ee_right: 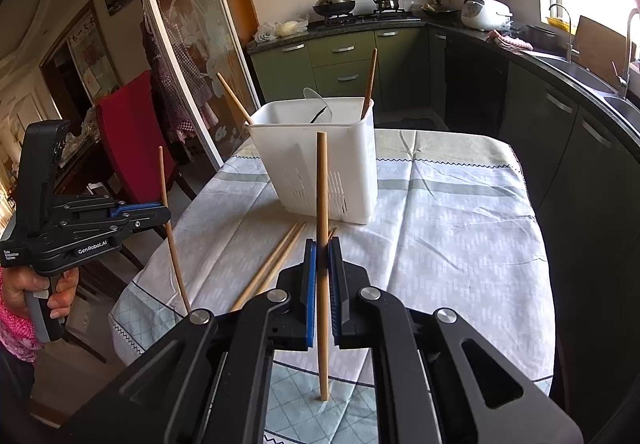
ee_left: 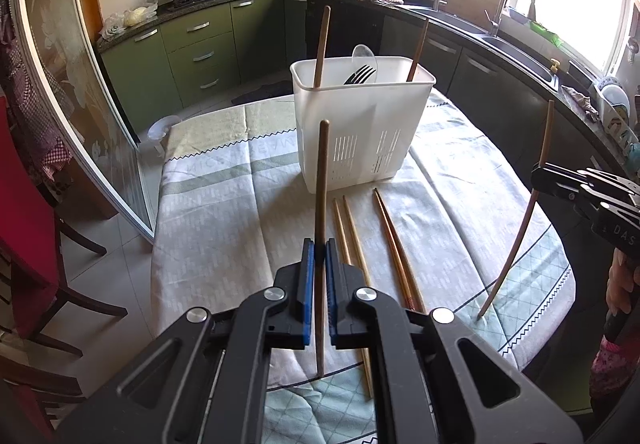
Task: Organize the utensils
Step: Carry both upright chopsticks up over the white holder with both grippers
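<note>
wooden and dark brown, 1 chopstick [ee_left: 321, 212] stands nearly upright between the blue pads of the left gripper [ee_left: 319, 250], whose jaws are closed tight on it; its top rises well above the fingertips and its lower end hangs below them, over the cloth-covered table [ee_left: 224, 212]. the right gripper [ee_right: 322, 250] is likewise clamped on a paler chopstick [ee_right: 322, 204], held upright, with about as much stick above the pads as below.

seen from the left claw, the white plastic utensil holder [ee_left: 362, 124] stands ahead and a little to the right, on the table, apart from both claws. 2 brown chopsticks lean in it, 1 at its left corner [ee_left: 322, 48] and 1 at its right corner [ee_left: 418, 48], with a black fork [ee_left: 360, 74] and a clear spoon [ee_left: 365, 52] between them.

just right of the left claw's fingertips, 4 loose chopsticks lie flat on the cloth between the claw and the holder: a pale pair [ee_left: 350, 232] nearest, and a reddish pair [ee_left: 394, 240] just beyond. from the right claw these lie to the left of its fingers [ee_right: 276, 264].

a hand [ee_right: 60, 292] grips the left claw's handle.
</note>
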A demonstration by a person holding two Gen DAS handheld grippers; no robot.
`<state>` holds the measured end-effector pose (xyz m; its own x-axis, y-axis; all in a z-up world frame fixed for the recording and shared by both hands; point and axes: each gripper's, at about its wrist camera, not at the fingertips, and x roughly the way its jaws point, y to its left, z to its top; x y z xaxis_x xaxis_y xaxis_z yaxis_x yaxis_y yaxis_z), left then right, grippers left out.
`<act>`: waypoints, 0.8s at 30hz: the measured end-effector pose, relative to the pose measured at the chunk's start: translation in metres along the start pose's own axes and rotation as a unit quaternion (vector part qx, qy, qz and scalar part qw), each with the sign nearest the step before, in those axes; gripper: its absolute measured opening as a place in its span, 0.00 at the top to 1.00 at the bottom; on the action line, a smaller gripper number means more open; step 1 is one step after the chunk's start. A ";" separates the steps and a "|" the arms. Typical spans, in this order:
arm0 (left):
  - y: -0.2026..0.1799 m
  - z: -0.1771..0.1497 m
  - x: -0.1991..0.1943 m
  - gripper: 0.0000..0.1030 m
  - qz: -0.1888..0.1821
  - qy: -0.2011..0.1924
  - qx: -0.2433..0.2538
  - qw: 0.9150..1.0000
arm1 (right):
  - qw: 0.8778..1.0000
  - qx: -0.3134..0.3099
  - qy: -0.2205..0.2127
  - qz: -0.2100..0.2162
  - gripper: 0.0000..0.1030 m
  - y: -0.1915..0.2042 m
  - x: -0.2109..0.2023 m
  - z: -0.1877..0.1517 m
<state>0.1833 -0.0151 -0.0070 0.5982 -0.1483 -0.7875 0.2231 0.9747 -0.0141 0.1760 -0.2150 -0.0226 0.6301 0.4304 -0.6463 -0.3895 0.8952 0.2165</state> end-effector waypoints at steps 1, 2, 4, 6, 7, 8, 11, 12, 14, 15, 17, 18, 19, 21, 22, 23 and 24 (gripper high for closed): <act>0.000 -0.001 -0.001 0.94 0.000 -0.001 0.001 1.000 | 1.000 -0.001 -0.001 0.001 0.93 0.001 0.000 0.000; -0.001 -0.001 -0.003 0.94 0.001 -0.002 0.003 1.000 | 1.000 -0.002 -0.001 0.001 0.93 0.001 -0.001 -0.001; -0.002 -0.002 -0.004 0.94 0.001 -0.003 0.005 1.000 | 1.000 -0.004 -0.003 0.003 0.93 0.001 -0.002 -0.001; -0.003 -0.003 -0.006 0.94 0.000 -0.004 0.006 1.000 | 1.000 -0.006 -0.004 0.002 0.93 0.002 -0.003 -0.001; -0.003 -0.003 -0.006 0.94 -0.001 -0.004 0.006 1.000 | 1.000 -0.006 -0.004 0.002 0.93 0.002 -0.004 -0.001; -0.003 -0.003 -0.007 0.94 -0.001 -0.005 0.006 1.000 | 1.000 -0.007 -0.005 0.003 0.93 0.001 -0.004 -0.001; -0.003 -0.003 -0.010 0.94 -0.004 -0.008 0.005 1.000 | 1.000 -0.007 -0.006 0.003 0.93 0.001 -0.004 -0.001; -0.003 -0.002 -0.012 0.94 -0.005 -0.010 0.006 1.000 | 1.000 -0.008 -0.006 0.003 0.93 0.002 -0.005 -0.001; -0.003 -0.002 -0.014 0.94 -0.005 -0.013 0.007 1.000 | 1.000 -0.009 -0.006 0.004 0.93 0.002 -0.004 -0.001; -0.003 -0.002 -0.014 0.94 -0.006 -0.013 0.007 1.000 | 1.000 -0.009 -0.006 0.004 0.93 0.002 -0.004 -0.001; -0.004 -0.001 -0.014 0.94 -0.006 -0.014 0.009 1.000 | 1.000 -0.009 -0.006 0.005 0.93 0.002 -0.004 -0.001; -0.005 -0.001 -0.014 0.94 -0.007 -0.014 0.009 1.000 | 1.000 -0.010 -0.006 0.005 0.93 0.003 -0.004 -0.001; -0.005 -0.001 -0.014 0.94 -0.008 -0.014 0.008 1.000 | 1.000 -0.010 -0.006 0.005 0.93 0.002 -0.004 -0.001; -0.005 -0.001 -0.014 0.95 -0.008 -0.014 0.008 1.000 | 1.000 -0.010 -0.006 0.005 0.93 0.003 -0.004 -0.001; -0.005 -0.001 -0.015 0.94 -0.008 -0.014 0.008 1.000 | 1.000 -0.011 -0.007 0.005 0.93 0.003 -0.004 -0.001; -0.005 -0.001 -0.015 0.95 -0.009 -0.015 0.008 1.000 | 1.000 -0.011 -0.008 0.006 0.93 0.004 -0.004 -0.001; -0.005 -0.001 -0.015 0.94 -0.009 -0.016 0.008 1.000 | 1.000 -0.012 -0.008 0.006 0.93 0.004 -0.005 -0.001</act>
<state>0.1725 -0.0179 0.0047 0.6179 -0.1714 -0.7673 0.2461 0.9691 -0.0182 0.1711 -0.2136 -0.0191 0.6360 0.4428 -0.6320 -0.4123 0.8873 0.2068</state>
